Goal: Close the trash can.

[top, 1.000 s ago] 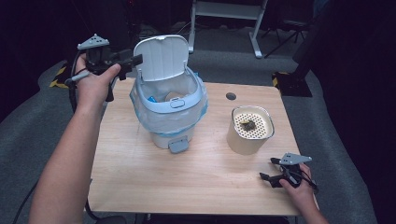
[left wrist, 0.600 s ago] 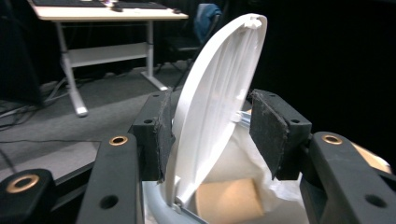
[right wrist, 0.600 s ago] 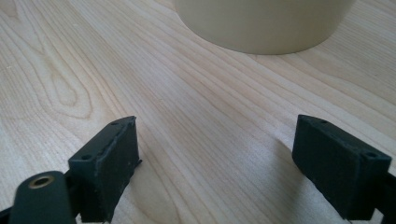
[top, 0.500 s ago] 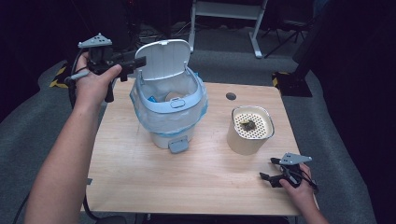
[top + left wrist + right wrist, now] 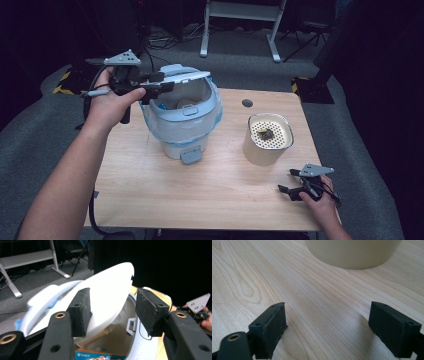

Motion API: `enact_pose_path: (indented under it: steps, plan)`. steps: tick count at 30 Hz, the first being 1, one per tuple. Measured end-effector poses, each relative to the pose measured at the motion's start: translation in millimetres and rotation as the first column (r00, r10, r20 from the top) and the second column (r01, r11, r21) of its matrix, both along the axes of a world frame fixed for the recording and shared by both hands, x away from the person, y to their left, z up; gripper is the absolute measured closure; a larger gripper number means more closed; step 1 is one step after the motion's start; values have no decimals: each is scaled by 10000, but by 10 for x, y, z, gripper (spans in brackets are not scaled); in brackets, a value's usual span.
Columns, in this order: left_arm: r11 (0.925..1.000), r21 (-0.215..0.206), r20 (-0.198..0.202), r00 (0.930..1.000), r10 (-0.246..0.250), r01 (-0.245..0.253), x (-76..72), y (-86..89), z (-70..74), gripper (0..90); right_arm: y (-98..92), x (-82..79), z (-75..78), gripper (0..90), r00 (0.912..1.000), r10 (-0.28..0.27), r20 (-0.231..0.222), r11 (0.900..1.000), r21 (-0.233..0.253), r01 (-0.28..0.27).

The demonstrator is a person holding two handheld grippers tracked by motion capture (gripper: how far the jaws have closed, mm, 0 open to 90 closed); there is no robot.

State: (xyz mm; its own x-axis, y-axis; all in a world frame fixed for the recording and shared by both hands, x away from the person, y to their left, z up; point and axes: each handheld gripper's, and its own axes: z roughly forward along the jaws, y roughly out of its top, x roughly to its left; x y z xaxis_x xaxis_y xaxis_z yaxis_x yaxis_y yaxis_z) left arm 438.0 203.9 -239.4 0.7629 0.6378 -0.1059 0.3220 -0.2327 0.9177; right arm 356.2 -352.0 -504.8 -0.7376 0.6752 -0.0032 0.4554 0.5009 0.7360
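A white bin (image 5: 182, 125) with a pale blue rim and a plastic liner stands on the wooden table (image 5: 200, 195), left of centre. Its white lid (image 5: 186, 77) is tilted low over the mouth. My left gripper (image 5: 167, 84) is open at the lid's left edge. In the left gripper view the lid (image 5: 110, 287) runs between the two spread jaws of that gripper (image 5: 112, 312), and packaging lies inside the bin. A cream canister (image 5: 267, 142) with a perforated insert and a dark clump stands to the right. My right gripper (image 5: 289, 181) rests open on the table before the canister (image 5: 352, 252), nothing in it (image 5: 327, 325).
The bin's grey pedal (image 5: 191, 156) sticks out toward me. A dark round hole (image 5: 247, 103) sits in the tabletop behind the canister. A metal frame (image 5: 240, 30) stands on the carpet beyond the table. The other hand with its grey plate (image 5: 198, 303) shows far off.
The bin lid has swung down from upright to a low tilt over the mouth, with my left gripper following it slightly down and right. The right gripper has stayed put.
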Motion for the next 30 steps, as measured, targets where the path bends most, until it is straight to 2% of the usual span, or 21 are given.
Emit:
enact_pose_path:
  steps: [5,8,10,11,13,15,16,17,21,24,28,30]
  plan:
    - [9994,-17,-269,9990,-356,355,31,-98,-32,469,0,0,0,149,10000,-1,5,10000,-2,1]
    - [9999,109,-729,9973,-105,113,60,-173,-66,513,0,0,0,149,10000,0,1,10000,0,0]
    - [9999,143,-1200,9928,-8,25,77,-212,-93,533,0,1,0,149,10000,0,7,10000,-1,0]
    - [9998,188,-1295,9916,-42,67,80,-228,-100,553,0,0,0,149,10000,1,4,10000,-2,-1]
    - [9983,581,-1240,9922,146,-74,84,-266,-116,618,0,0,0,149,10000,-1,4,10000,-2,1]
    - [9985,532,-1268,9918,155,-88,90,-282,-126,628,0,0,0,149,10000,0,7,10000,-3,0]
    - [9995,325,-1327,9911,83,-41,105,-300,-145,634,0,0,0,149,10000,0,7,10000,-4,0]
    - [9991,413,-1297,9915,134,-81,112,-304,-152,651,0,0,0,149,10000,-1,0,10000,0,1]
    - [9958,882,-1281,9912,345,-233,133,-330,-196,708,0,0,0,149,10000,0,4,10000,-1,0]
    - [9896,1394,-1180,9916,525,-358,133,-366,-234,733,0,0,0,149,10000,-1,0,10000,-1,1]
    - [9849,1678,-795,9953,557,-417,119,-404,-245,768,0,0,0,149,10000,0,4,10000,-2,0]
    - [9818,1823,-456,9970,629,-536,111,-442,-264,778,0,0,0,149,10000,0,0,10000,-1,0]
